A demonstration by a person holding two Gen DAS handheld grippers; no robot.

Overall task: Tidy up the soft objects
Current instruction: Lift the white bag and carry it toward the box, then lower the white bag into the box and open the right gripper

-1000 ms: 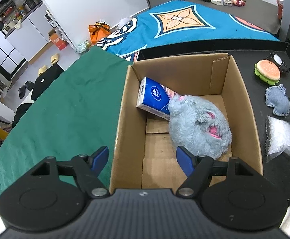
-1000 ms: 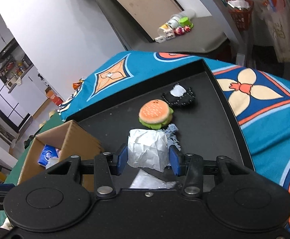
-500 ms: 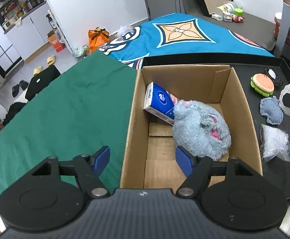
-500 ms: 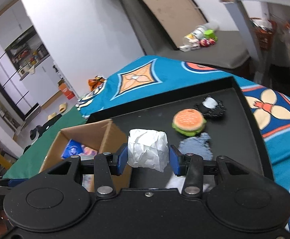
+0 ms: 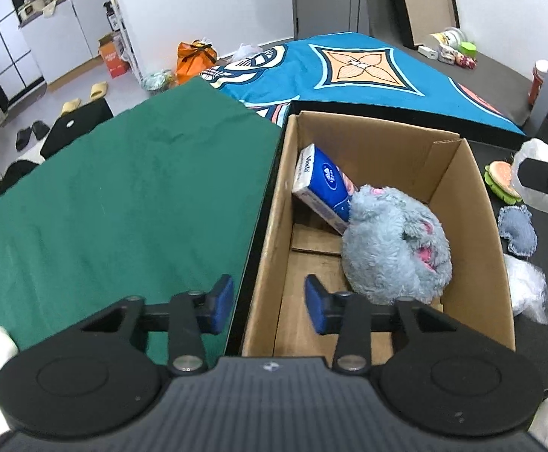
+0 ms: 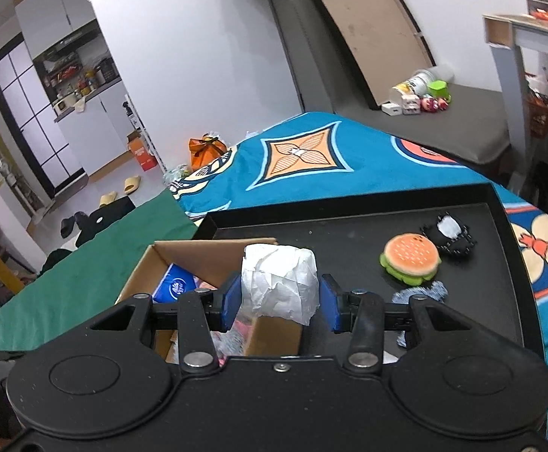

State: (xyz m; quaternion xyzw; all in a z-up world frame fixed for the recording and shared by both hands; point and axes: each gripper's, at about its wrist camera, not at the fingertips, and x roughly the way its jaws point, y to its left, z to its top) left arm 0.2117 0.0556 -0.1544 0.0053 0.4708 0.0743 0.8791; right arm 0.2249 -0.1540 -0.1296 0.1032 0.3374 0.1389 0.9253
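An open cardboard box [image 5: 458,173] holds a blue tissue pack [image 5: 324,184] and a grey plush toy [image 5: 394,241]. My left gripper [image 5: 268,303] hovers over the box's near left corner. Its jaws are closing, with the box's left wall between them and neither pad pressing on it. My right gripper [image 6: 279,303] is shut on a white crumpled bundle [image 6: 279,282], held above the box's right wall [image 6: 213,260]. From the left wrist view the bundle [image 5: 537,158] shows at the right edge. A burger plush [image 6: 411,258], a black-and-white plush [image 6: 449,235] and a denim pouch [image 6: 420,293] lie on the black tray [image 6: 349,233].
A clear plastic bag [image 5: 526,290] lies on the tray beside the box. A green cloth [image 5: 123,207] covers the table left of the box and a blue patterned cloth [image 5: 349,75] lies behind. The tray's raised rim [image 6: 499,203] borders the right side.
The left gripper's jaws have narrowed and it has shifted left, from over the box's inside to astride its left wall. The right gripper has carried the white bundle up and left toward the box.
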